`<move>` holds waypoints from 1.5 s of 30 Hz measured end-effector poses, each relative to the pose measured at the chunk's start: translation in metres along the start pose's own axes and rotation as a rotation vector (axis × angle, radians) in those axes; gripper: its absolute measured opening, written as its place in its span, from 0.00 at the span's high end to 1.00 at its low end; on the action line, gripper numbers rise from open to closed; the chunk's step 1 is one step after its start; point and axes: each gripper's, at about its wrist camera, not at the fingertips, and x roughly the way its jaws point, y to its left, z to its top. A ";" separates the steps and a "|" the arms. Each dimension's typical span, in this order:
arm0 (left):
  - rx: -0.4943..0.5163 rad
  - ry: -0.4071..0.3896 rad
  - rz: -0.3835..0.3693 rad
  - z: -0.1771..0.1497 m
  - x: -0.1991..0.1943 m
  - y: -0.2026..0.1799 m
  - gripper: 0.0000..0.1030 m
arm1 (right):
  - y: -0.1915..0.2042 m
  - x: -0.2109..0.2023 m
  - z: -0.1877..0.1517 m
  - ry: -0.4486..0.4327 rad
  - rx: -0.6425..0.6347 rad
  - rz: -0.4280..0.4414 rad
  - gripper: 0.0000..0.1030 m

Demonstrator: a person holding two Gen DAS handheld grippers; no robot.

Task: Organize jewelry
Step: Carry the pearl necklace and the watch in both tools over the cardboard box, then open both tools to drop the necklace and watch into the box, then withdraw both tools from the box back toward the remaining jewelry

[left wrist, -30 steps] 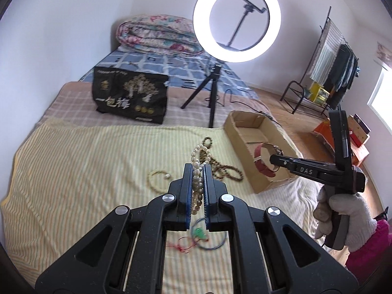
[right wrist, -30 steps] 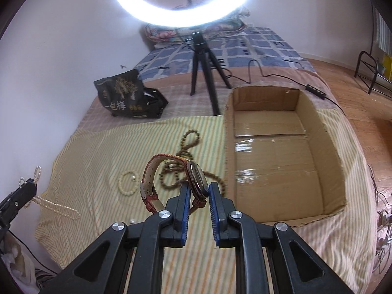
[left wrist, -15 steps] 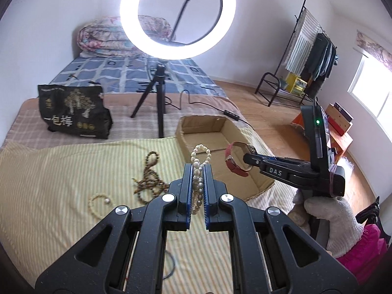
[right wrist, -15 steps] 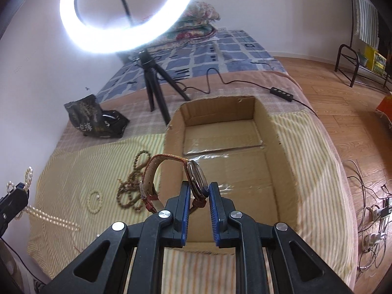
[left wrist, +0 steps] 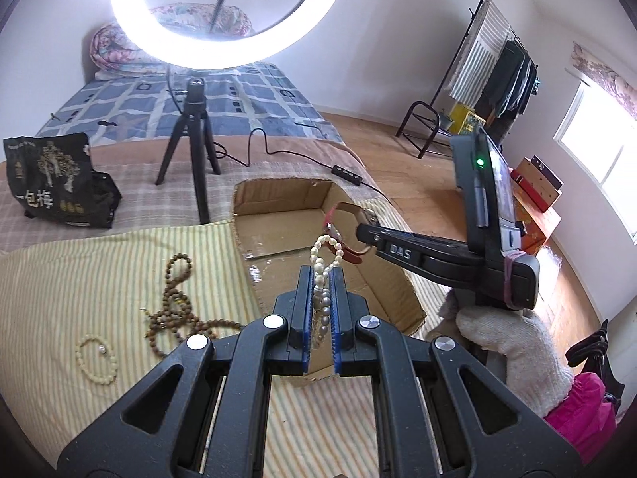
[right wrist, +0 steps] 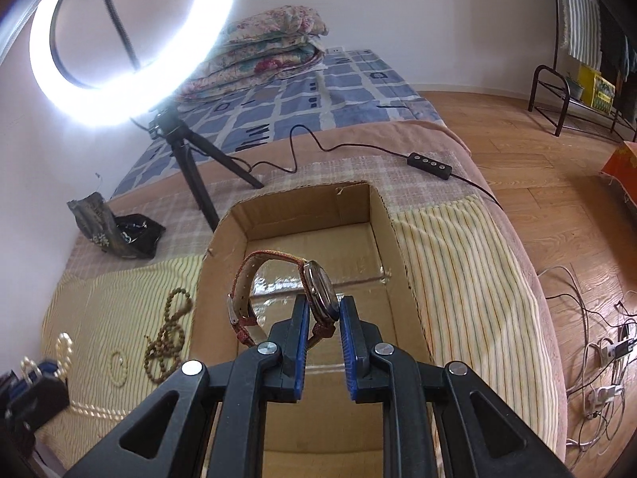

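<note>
Left gripper is clamped on a pearl strand, whose loop stands up out of the closed blue pads while more beads run back between them. It points forward and down over the near left corner of the cardboard box. Right gripper pinches a watch by its case; the red-brown strap arcs up and to the left, buckle end hanging free. This gripper tilts steeply down over the open box, with the watch in the air above the taped floor.

From the left wrist view, the right gripper reaches in from the right, held by a hand in a white knit glove, its tip and the watch above the box's middle. The two grippers sit near each other, apart.

On the striped cloth left of the box lie a brown bead string and a small pale bracelet. A ring light on a tripod stands behind the box.
</note>
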 end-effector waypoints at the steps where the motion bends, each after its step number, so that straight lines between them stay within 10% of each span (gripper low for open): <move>1: 0.003 0.003 -0.004 0.001 0.004 -0.002 0.95 | -0.001 0.003 0.002 0.000 0.003 0.001 0.87; 12: 0.009 0.049 -0.028 0.003 0.038 -0.008 0.95 | -0.011 0.037 0.018 0.001 0.035 -0.003 0.85; 19: 0.026 0.096 -0.003 -0.004 0.052 -0.007 0.90 | -0.015 0.038 0.020 -0.020 0.048 -0.017 0.62; 22: 0.051 0.086 0.008 -0.006 0.048 -0.011 0.71 | -0.014 0.034 0.021 -0.030 0.047 -0.015 0.61; 36: 0.105 0.023 0.049 -0.013 0.003 -0.008 0.71 | -0.001 -0.001 0.020 -0.070 0.018 -0.038 0.53; 45: 0.135 -0.023 0.069 -0.015 -0.028 0.000 0.71 | 0.013 -0.027 0.014 -0.095 0.009 -0.057 0.28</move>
